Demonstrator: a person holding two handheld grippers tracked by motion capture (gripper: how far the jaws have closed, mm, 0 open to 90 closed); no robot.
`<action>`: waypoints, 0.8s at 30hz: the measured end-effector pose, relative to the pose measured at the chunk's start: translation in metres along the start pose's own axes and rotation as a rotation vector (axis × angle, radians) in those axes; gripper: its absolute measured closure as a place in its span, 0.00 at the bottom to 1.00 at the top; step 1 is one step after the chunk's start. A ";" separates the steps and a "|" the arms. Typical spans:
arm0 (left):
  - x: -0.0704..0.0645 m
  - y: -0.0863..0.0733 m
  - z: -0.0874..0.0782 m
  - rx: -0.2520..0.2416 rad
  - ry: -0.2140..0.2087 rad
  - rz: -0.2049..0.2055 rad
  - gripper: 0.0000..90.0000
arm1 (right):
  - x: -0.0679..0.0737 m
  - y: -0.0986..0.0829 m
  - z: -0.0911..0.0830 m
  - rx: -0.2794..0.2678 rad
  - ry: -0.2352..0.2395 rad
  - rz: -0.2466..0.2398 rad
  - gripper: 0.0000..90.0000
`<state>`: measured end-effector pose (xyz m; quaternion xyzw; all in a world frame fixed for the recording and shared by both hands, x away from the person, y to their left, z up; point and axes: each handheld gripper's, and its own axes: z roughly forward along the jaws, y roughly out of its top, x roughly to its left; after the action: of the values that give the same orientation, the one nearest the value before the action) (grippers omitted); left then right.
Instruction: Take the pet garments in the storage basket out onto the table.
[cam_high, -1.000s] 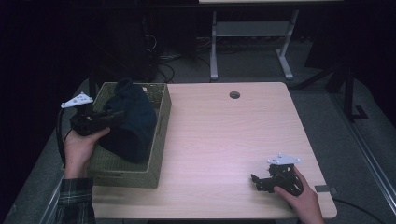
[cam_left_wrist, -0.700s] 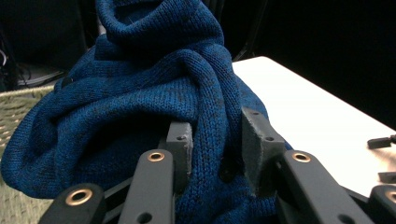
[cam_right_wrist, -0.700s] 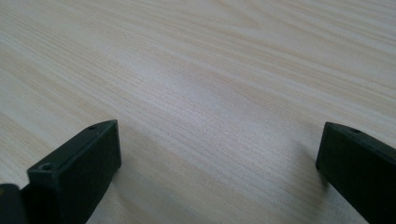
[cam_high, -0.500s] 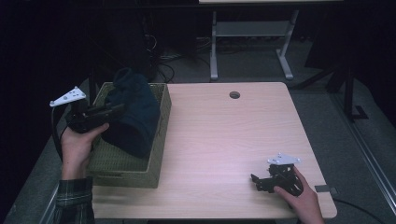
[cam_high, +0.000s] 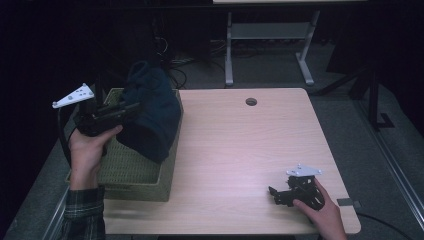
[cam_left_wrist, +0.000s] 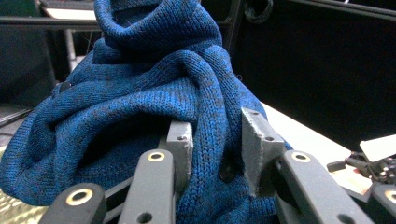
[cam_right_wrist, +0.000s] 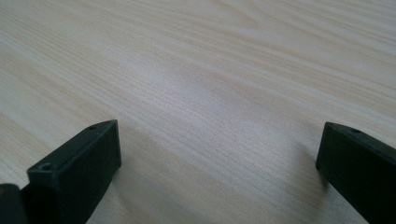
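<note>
A dark blue knitted sweater (cam_high: 150, 112) hangs bunched above a woven olive basket (cam_high: 132, 175) at the table's left side. My left gripper (cam_high: 132, 107) is shut on a fold of it and holds it lifted over the basket. In the left gripper view the knit (cam_left_wrist: 140, 93) fills the space ahead, with a fold pinched at my left gripper (cam_left_wrist: 217, 140), between its jaws. My right gripper (cam_high: 275, 195) rests low on the table near the front right corner. Its jaws stand wide apart over bare wood at my right gripper (cam_right_wrist: 217, 163).
The light wood table (cam_high: 240, 145) has a round cable hole (cam_high: 251, 101) near its far edge. A metal frame with legs (cam_high: 267, 45) stands on the floor behind the table. Dark floor surrounds the table.
My left gripper has risen and drawn the sweater up out of the basket. The right gripper has stayed in place on the table.
</note>
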<state>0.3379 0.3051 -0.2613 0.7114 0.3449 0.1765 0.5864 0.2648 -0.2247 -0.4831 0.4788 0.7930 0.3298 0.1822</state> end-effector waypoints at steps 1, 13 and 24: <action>-0.002 0.001 0.002 -0.003 -0.005 -0.001 0.74 | 0.000 0.000 0.000 -0.001 0.000 0.004 0.00; -0.021 0.012 0.024 -0.028 -0.074 0.016 0.75 | 0.000 0.000 0.000 0.000 0.000 0.000 0.00; -0.038 0.015 0.048 -0.015 -0.137 0.036 0.75 | 0.000 0.000 0.000 0.000 0.000 0.000 0.00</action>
<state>0.3468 0.2431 -0.2536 0.7236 0.2897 0.1407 0.6105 0.2648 -0.2247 -0.4831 0.4788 0.7930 0.3297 0.1823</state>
